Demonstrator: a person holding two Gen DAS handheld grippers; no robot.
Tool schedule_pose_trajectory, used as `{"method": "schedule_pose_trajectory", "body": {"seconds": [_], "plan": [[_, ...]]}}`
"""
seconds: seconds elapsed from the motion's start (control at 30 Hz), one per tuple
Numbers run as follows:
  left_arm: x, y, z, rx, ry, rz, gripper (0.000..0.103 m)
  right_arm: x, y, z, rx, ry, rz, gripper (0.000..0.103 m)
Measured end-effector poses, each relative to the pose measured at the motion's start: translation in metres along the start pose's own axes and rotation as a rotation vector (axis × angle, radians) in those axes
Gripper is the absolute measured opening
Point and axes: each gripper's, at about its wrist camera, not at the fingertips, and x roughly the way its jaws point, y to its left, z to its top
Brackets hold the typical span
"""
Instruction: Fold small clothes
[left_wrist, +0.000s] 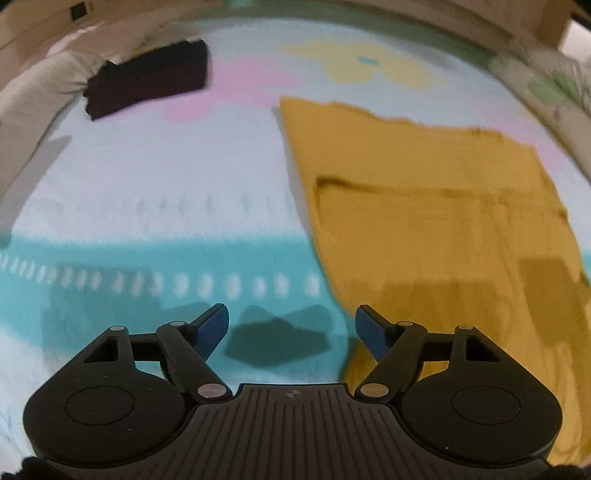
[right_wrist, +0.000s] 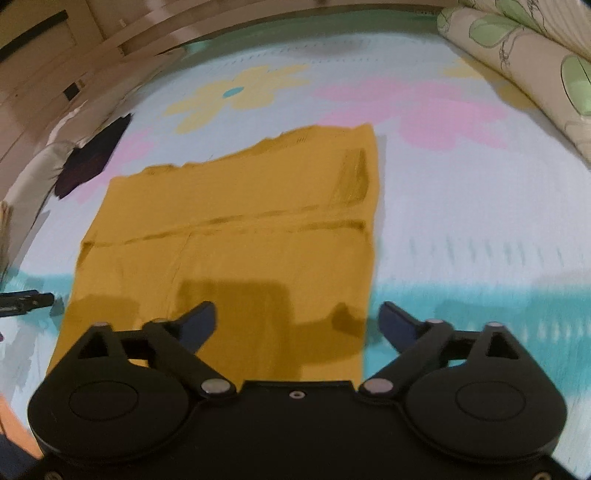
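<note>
A mustard-yellow garment (left_wrist: 436, 221) lies flat on the flowered bedsheet, partly folded into a rough rectangle with a seam across it. It also shows in the right wrist view (right_wrist: 236, 236). My left gripper (left_wrist: 291, 325) is open and empty, hovering over the sheet just left of the garment's near left edge. My right gripper (right_wrist: 297, 321) is open and empty, above the garment's near right corner. A dark folded garment (left_wrist: 147, 79) lies at the far left, also in the right wrist view (right_wrist: 92, 158).
The bedsheet (left_wrist: 184, 177) is pale blue with pink and yellow flowers and a teal band. A rolled floral quilt (right_wrist: 524, 66) lies along the far right. A pale pillow (left_wrist: 33, 96) is at the far left. A wooden frame (right_wrist: 110, 40) runs behind the bed.
</note>
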Motion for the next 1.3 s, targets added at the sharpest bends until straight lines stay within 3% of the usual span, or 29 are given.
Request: {"method": "schedule_pose_trajectory", "body": {"seconds": [0.17, 0.4, 0.53, 0.67, 0.8, 0.93, 1.0, 1.03, 1.13, 1.3], "plan": [[0.016, -0.019, -0.006, 0.065, 0.019, 0.035, 0.076, -0.007, 0.009, -0.022, -0.001, -0.012, 0.014, 0.103], [0.02, -0.024, -0.006, 0.055, 0.012, 0.062, 0.077, -0.002, 0.01, -0.031, -0.004, -0.008, 0.012, 0.103], [0.015, -0.008, -0.017, 0.008, 0.023, 0.19, 0.077, -0.003, 0.011, -0.031, 0.001, -0.013, 0.022, 0.103], [0.006, 0.001, -0.024, -0.064, 0.003, 0.149, 0.071, -0.004, 0.008, -0.03, 0.027, -0.025, 0.032, 0.103], [0.003, 0.008, -0.029, -0.159, -0.041, -0.044, 0.07, -0.006, 0.006, -0.028, 0.056, -0.035, 0.05, 0.103], [0.005, -0.013, -0.029, -0.059, -0.026, -0.12, 0.069, -0.009, 0.008, -0.026, 0.061, -0.05, 0.064, 0.103], [0.004, -0.022, -0.032, -0.038, -0.018, -0.186, 0.057, -0.01, 0.009, -0.025, 0.052, -0.051, 0.056, 0.103], [0.004, -0.028, -0.034, -0.03, -0.002, -0.224, 0.044, -0.009, 0.009, -0.026, 0.048, -0.049, 0.054, 0.103], [-0.001, -0.043, -0.044, 0.003, -0.034, -0.16, 0.031, -0.007, 0.008, -0.026, 0.051, -0.044, 0.05, 0.103], [-0.014, -0.042, -0.057, -0.037, -0.073, -0.225, 0.029, -0.007, 0.007, -0.026, 0.048, -0.043, 0.043, 0.103]]}}
